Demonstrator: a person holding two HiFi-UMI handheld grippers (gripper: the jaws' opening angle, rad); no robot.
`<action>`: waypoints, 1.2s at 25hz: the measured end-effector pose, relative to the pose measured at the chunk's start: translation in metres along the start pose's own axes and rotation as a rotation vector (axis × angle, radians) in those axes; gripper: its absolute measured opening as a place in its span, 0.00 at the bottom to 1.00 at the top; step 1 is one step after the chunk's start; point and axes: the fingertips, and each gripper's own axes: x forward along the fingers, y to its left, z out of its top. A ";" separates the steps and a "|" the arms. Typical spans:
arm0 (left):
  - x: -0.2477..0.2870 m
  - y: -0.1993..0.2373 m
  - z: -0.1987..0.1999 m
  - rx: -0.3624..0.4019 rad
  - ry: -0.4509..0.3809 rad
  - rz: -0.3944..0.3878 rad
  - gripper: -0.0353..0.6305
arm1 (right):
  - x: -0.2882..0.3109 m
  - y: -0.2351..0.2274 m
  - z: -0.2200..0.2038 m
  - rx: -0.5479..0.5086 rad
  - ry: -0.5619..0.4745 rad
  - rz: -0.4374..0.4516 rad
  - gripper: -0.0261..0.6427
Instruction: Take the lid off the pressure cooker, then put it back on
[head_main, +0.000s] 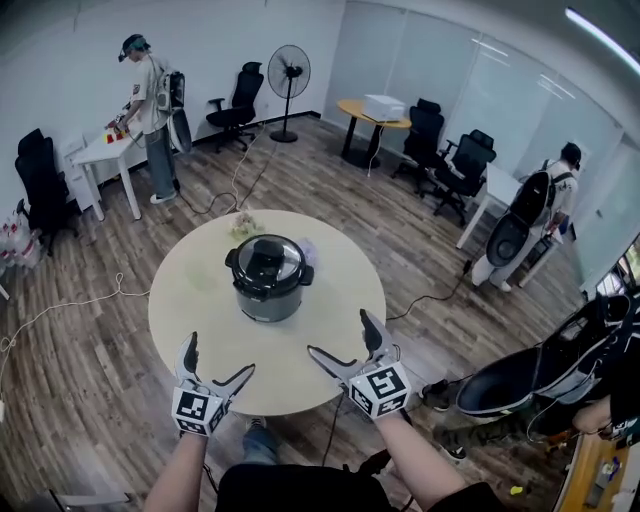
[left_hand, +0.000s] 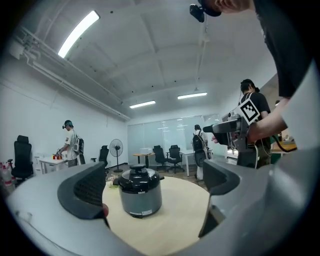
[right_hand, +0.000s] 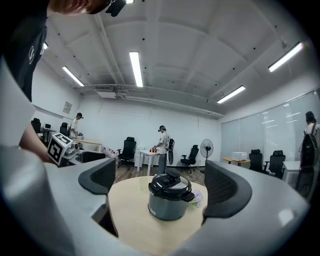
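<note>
Pressure cooker sits upright near the middle of the round table, lid on.

Left gripper: jaws spread wide, nothing between the pads. Right gripper: same, wide and empty. Both hover over the near edge of the table, pointing at the cooker, well short of it.

Handling (a judgement):
- The lid looks rigid, glossy black plastic over metal. Probably hefty for its size and slick on the dome.
- It likely twist-locks, so expect to rotate it before lifting. A straight pull would drag the whole pot.
- The best grip looks like the raised knob/handle block at top centre. The dome gives the pads nothing to bite on.
- The grey body needs bracing by the other gripper, at the side lug or the wall, or it will spin on the smooth tabletop.
- For refitting, the lid should go down flat and aligned; tilted, it would probably jam.

Count:
- 1 cooker
- 1 lid
- 1 round table under it
- 2 grippers
- 2 small pale items on the table behind the cooker, can't tell what
- 2 other people in the room, both far from the table
- 1 standing fan
</note>
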 end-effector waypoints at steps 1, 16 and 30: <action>0.012 0.009 -0.006 -0.011 0.003 -0.005 0.94 | 0.013 -0.006 0.001 0.001 0.007 -0.003 0.89; 0.162 0.102 -0.131 -0.071 0.169 -0.160 0.94 | 0.206 -0.077 -0.005 -0.050 0.170 -0.016 0.89; 0.247 0.114 -0.224 -0.126 0.316 -0.207 0.94 | 0.330 -0.099 -0.055 -0.132 0.378 0.208 0.88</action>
